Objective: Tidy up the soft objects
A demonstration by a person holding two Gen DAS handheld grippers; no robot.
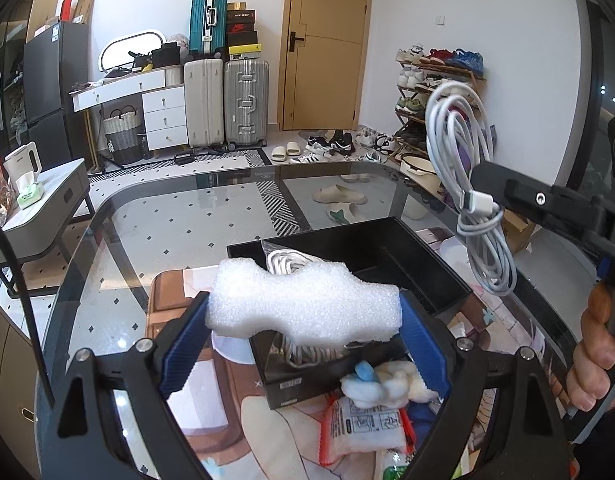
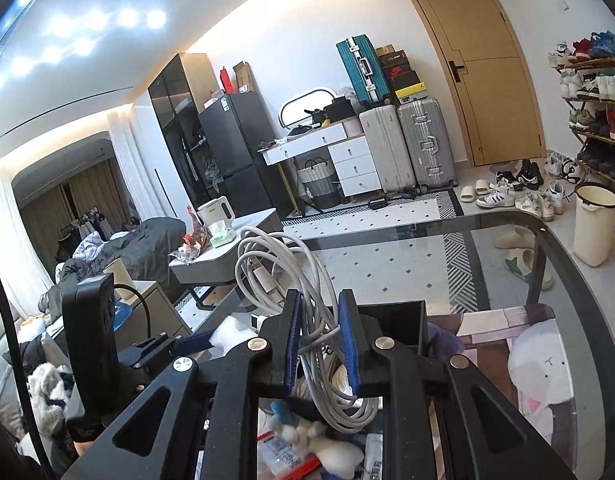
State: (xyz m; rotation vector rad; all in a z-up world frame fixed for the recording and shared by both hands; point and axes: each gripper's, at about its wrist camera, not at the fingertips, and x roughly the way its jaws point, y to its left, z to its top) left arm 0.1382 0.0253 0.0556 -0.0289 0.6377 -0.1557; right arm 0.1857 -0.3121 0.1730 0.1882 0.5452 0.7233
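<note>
In your left wrist view, your left gripper fills the bottom of the frame, tilted downward over the glass table, its blue pads spread wide and pressing on the two ends of a white foam block lying crosswise between them. Behind and under the block sits a black box with another white cable bundle inside. At the right edge your right gripper reaches in from the side, with your fingers wrapped round its handle at lower right; a coiled white cable hangs from its tip in mid-air, above the box. In your right wrist view, the right gripper sits at lower centre, pads drawn narrow and pinching the cable, whose loops rise above and droop below them. The foam block peeks out at centre left.
</note>
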